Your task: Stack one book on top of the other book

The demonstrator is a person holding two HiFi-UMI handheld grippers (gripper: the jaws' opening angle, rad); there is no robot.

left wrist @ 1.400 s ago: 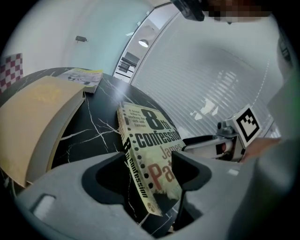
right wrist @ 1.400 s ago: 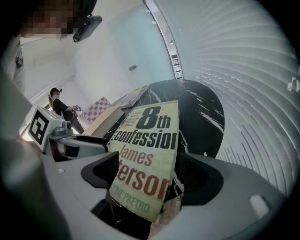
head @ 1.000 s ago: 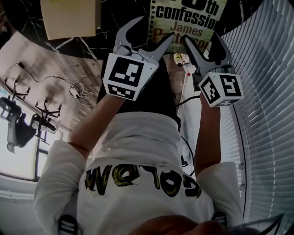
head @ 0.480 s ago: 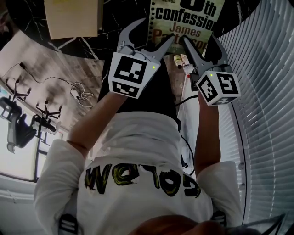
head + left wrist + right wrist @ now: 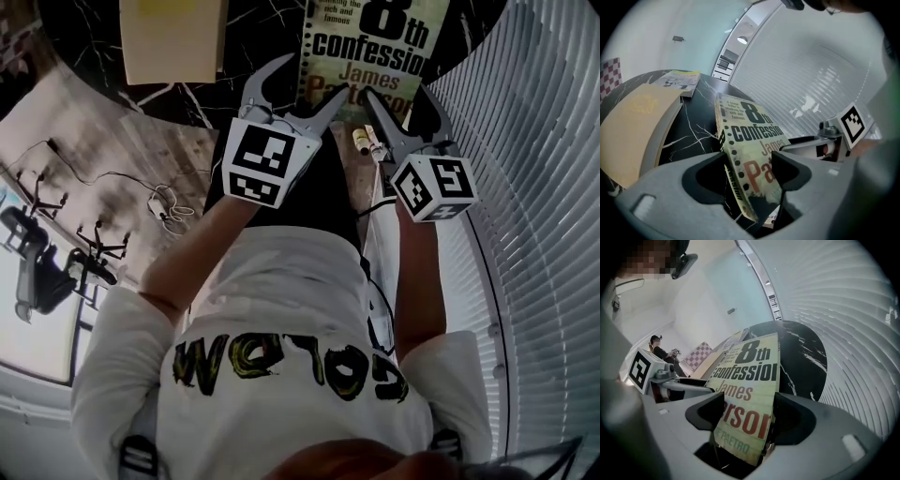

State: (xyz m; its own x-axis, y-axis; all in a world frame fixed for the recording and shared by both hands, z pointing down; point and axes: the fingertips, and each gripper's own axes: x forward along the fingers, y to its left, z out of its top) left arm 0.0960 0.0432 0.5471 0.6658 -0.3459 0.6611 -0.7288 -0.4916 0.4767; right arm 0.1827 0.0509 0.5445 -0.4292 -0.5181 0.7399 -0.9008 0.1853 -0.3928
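The "8th confession" paperback (image 5: 375, 52) lies at the near edge of the black marble table (image 5: 258, 52). A plain tan book (image 5: 173, 37) lies to its left, apart from it. My left gripper (image 5: 312, 77) straddles the paperback's near left corner. In the left gripper view the paperback (image 5: 750, 136) runs tilted between the pads, which touch its spine and cover. My right gripper (image 5: 398, 92) has just been closing its jaws on the near right corner. In the right gripper view the paperback (image 5: 750, 376) fills the gap between both pads.
A third book or magazine (image 5: 677, 79) lies at the table's far side. White curved blinds (image 5: 534, 187) run close along the right. Cables (image 5: 164, 202) and chairs stand on the floor at left. A person (image 5: 658, 350) sits far off.
The head view has tipped, so more of the table and both books shows. Both grippers stay at the paperback's near edge. The right gripper's jaws look slightly narrower.
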